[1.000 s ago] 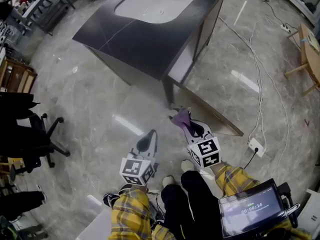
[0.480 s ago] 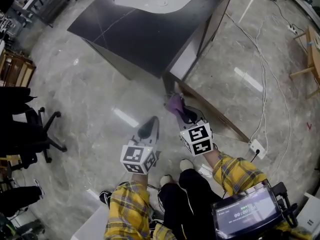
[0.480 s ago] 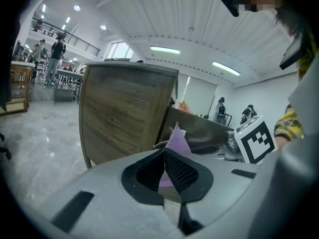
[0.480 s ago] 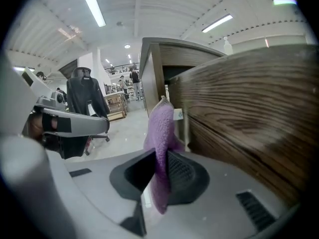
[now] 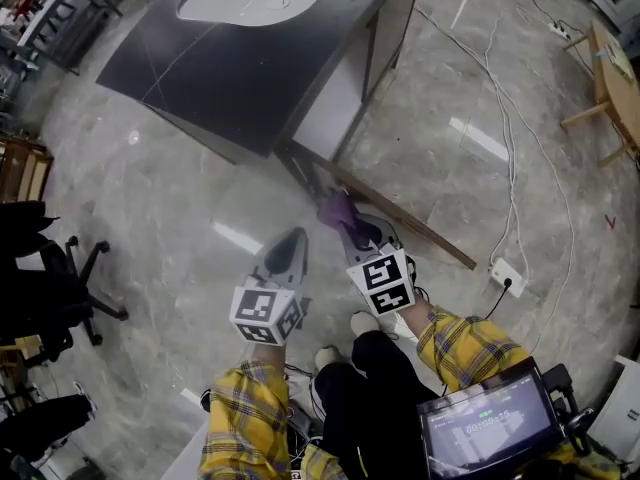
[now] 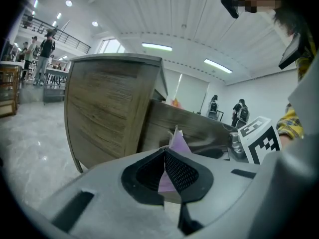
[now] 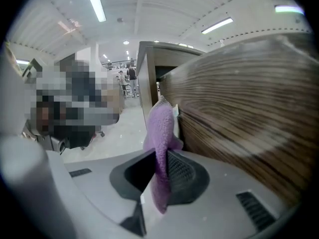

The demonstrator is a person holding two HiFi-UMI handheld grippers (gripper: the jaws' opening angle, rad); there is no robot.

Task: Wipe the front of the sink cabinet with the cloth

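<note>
A fuzzy purple cloth, folded into a narrow upright strip, is pinched between the jaws of the right gripper. It stands low down, just beside the wood-grain front of the sink cabinet. The left gripper hangs nearby over the marble floor, jaws together and empty.

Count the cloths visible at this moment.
1: a purple cloth clamped in the right gripper, beside the sink cabinet. None shows elsewhere, though the cabinet could hide others.
</note>
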